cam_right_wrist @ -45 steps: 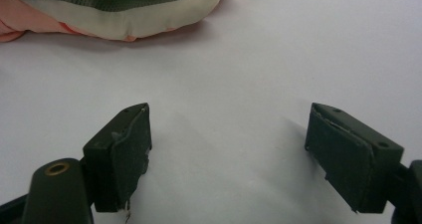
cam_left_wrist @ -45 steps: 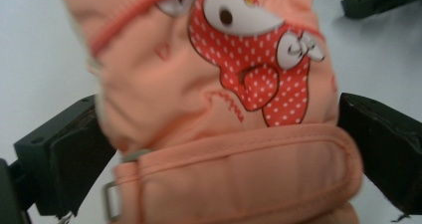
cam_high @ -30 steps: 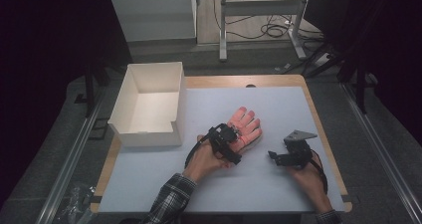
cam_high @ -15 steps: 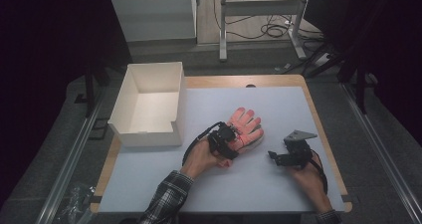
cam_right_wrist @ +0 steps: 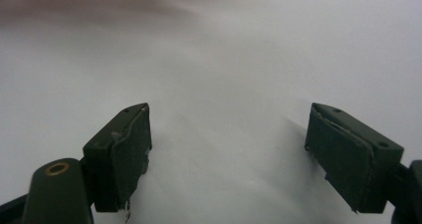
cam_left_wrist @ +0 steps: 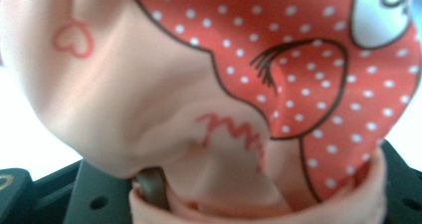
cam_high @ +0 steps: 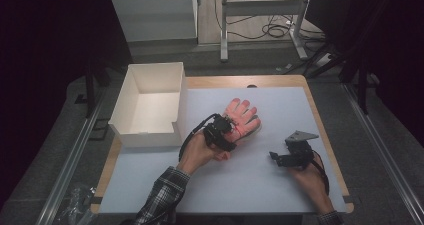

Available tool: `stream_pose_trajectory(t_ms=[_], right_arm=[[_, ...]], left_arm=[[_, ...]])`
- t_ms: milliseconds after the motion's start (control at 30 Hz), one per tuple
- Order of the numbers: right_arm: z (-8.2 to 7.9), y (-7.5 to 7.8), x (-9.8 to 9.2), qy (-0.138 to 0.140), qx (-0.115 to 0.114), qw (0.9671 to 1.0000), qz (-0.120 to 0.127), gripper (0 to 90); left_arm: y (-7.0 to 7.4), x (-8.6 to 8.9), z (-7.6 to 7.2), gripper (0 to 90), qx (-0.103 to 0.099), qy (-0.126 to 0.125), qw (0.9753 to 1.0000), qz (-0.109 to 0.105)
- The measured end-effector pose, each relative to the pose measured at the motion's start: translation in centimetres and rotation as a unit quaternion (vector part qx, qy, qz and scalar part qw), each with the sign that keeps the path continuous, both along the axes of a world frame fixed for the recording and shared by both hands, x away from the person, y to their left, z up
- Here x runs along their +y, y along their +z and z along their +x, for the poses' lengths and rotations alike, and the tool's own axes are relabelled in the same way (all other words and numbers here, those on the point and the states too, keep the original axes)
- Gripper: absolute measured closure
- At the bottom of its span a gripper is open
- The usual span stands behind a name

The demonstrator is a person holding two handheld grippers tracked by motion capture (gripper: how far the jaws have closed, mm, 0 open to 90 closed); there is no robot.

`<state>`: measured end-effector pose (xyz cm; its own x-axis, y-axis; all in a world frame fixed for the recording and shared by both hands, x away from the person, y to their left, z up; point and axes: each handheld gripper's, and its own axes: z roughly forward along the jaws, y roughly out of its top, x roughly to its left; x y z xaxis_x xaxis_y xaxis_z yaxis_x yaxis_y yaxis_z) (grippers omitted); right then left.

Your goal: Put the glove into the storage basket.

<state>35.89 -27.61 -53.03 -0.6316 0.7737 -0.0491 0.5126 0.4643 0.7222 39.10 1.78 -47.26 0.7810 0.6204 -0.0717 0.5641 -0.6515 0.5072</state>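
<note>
While one left claw point(cam_high: 231, 130) grips one glove point(cam_high: 243, 116), one right claw point(cam_high: 276, 158) gapes wide; one box point(cam_high: 150, 105) stands beside

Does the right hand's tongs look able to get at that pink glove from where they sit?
Probably yes: the right tongs stand open, with bare table between them and the glove, whose cuff the left tongs hold.

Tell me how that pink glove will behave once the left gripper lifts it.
The glove is probably floppy: its thin fabric creases and bunches at the left gripper. Likely light, so its fingers, lying flat on the table, should droop. A cuff-edge grip might slip.
</note>
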Motion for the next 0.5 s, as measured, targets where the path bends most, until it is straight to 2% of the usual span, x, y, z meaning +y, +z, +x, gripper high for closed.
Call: stream_pose_trajectory(t_ms=[100, 433, 500], right_arm=[[0.0, 0.0, 0.0, 0.000, 0.000, 1.0000, 0.000, 18.5], [0.0, 0.0, 0.0, 0.000, 0.000, 1.0000, 0.000, 18.5], [0.0, 0.0, 0.0, 0.000, -0.001, 1.0000, 0.001, 18.5]], left_arm=[[1.1, 0.3, 0.3, 40.7, -0.006, 0.008, 0.9999, 0.003], [3.2, 1.0, 1.4, 40.2, -0.013, 0.030, 0.9994, 0.006], [3.9, 1.3, 1.8, 40.1, -0.014, 0.041, 0.9990, 0.009]])
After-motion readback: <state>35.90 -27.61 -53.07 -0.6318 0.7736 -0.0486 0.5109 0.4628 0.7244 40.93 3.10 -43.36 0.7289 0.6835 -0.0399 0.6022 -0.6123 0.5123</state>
